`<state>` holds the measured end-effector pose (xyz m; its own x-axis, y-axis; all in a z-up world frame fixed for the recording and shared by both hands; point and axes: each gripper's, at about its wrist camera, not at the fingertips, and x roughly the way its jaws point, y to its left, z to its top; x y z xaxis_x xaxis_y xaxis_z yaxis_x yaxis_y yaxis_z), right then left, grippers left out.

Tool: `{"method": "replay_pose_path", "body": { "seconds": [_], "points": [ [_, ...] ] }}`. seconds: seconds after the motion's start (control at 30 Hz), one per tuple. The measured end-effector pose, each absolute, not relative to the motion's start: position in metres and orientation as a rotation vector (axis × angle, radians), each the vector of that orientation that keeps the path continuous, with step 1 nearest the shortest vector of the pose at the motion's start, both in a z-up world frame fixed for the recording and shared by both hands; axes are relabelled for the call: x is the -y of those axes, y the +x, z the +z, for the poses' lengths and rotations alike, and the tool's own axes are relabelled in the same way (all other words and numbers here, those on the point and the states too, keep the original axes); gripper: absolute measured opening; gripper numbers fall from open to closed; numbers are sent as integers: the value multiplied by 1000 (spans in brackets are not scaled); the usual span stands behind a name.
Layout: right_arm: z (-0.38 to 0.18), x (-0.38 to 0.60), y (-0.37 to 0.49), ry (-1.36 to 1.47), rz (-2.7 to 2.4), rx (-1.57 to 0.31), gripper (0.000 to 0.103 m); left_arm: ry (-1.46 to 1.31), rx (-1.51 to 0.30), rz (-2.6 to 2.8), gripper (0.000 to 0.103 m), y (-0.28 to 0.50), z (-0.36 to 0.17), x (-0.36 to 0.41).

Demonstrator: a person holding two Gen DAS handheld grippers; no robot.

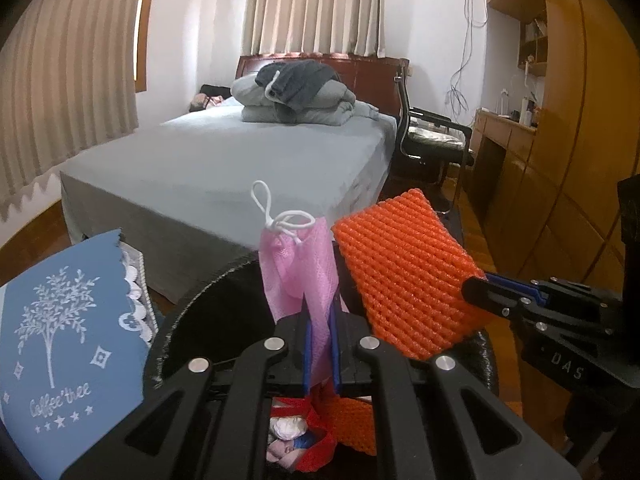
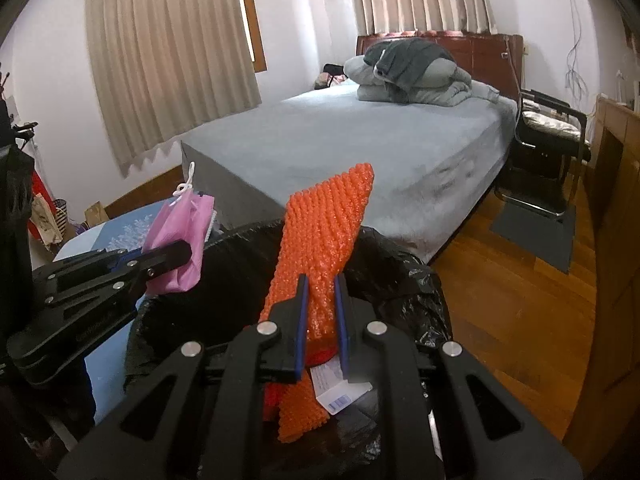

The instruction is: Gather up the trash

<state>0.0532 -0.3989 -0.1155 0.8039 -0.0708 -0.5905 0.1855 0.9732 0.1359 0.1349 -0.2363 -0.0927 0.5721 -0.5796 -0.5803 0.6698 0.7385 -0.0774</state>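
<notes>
My left gripper [image 1: 320, 332] is shut on a pink face mask [image 1: 298, 264] with white ear loops, held upright over the black trash bag [image 1: 224, 296]. My right gripper [image 2: 322, 316] is shut on an orange foam net sleeve [image 2: 324, 232], also above the black trash bag [image 2: 400, 280]. In the left wrist view the sleeve [image 1: 404, 272] and the right gripper [image 1: 476, 292] show at the right. In the right wrist view the mask [image 2: 180, 244] and the left gripper [image 2: 176, 256] show at the left. Inside the bag lie orange netting, red wrapping and a white label.
A blue "Coffee tree" cloth [image 1: 60, 344] covers a table left of the bag. A grey bed [image 2: 380, 152] with folded bedding stands behind. A black chair [image 2: 548, 144] and a wooden cabinet [image 1: 552, 160] are to the right, on a wooden floor [image 2: 500, 320].
</notes>
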Motion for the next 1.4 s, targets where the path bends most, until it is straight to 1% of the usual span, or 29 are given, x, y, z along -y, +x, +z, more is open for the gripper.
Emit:
{"method": "replay_pose_path", "body": {
  "seconds": [0.03, 0.1, 0.13, 0.17, 0.2, 0.23, 0.27, 0.3, 0.33, 0.4, 0.43, 0.47, 0.5, 0.53, 0.57, 0.63, 0.73, 0.83, 1.03, 1.4],
  "points": [
    [-117, 400, 56, 192, -138, -627, 12, 156, -626, -740, 7, 137, -95, 238],
    [-121, 403, 60, 190, -148, -635, 15, 158, -641, -754, 9, 140, -98, 242],
    [-123, 405, 62, 190, -155, -639, 16, 158, -646, -750, 12, 142, -100, 243],
    [-125, 407, 65, 194, -162, -645, 19, 148, -656, -751, 13, 146, -102, 243],
    [-127, 409, 66, 199, -166, -649, 24, 139, -670, -757, 20, 149, -103, 242],
    [-129, 411, 67, 204, -173, -650, 34, 134, -677, -756, 29, 151, -104, 241],
    [-130, 413, 67, 210, -181, -650, 44, 129, -680, -751, 33, 153, -105, 239],
    [-131, 415, 67, 215, -186, -649, 51, 123, -681, -748, 39, 155, -105, 237],
    [-132, 416, 66, 218, -190, -646, 54, 119, -680, -744, 45, 156, -105, 235],
    [-132, 418, 65, 219, -207, -641, 65, 113, -672, -724, 55, 157, -103, 230],
    [-132, 418, 64, 217, -213, -639, 67, 111, -669, -716, 58, 157, -102, 228],
    [-132, 418, 63, 216, -217, -637, 73, 107, -667, -707, 59, 158, -101, 224],
    [-131, 418, 62, 212, -223, -633, 77, 105, -665, -700, 63, 158, -100, 222],
    [-130, 417, 60, 206, -228, -628, 86, 103, -661, -686, 68, 158, -98, 218],
    [-127, 415, 57, 196, -235, -619, 90, 101, -656, -673, 71, 158, -95, 214],
    [-124, 414, 55, 188, -236, -614, 93, 99, -642, -645, 80, 157, -89, 206],
    [-117, 412, 50, 186, -237, -610, 96, 100, -627, -609, 88, 154, -82, 190],
    [-108, 407, 43, 191, -229, -599, 96, 110, -617, -571, 93, 149, -74, 176],
    [-91, 390, 29, 185, -196, -583, 97, 114, -602, -524, 97, 132, -60, 151],
    [-56, 348, 7, 140, -124, -542, 97, 116, -565, -472, 97, 87, -39, 118]
  ]
}}
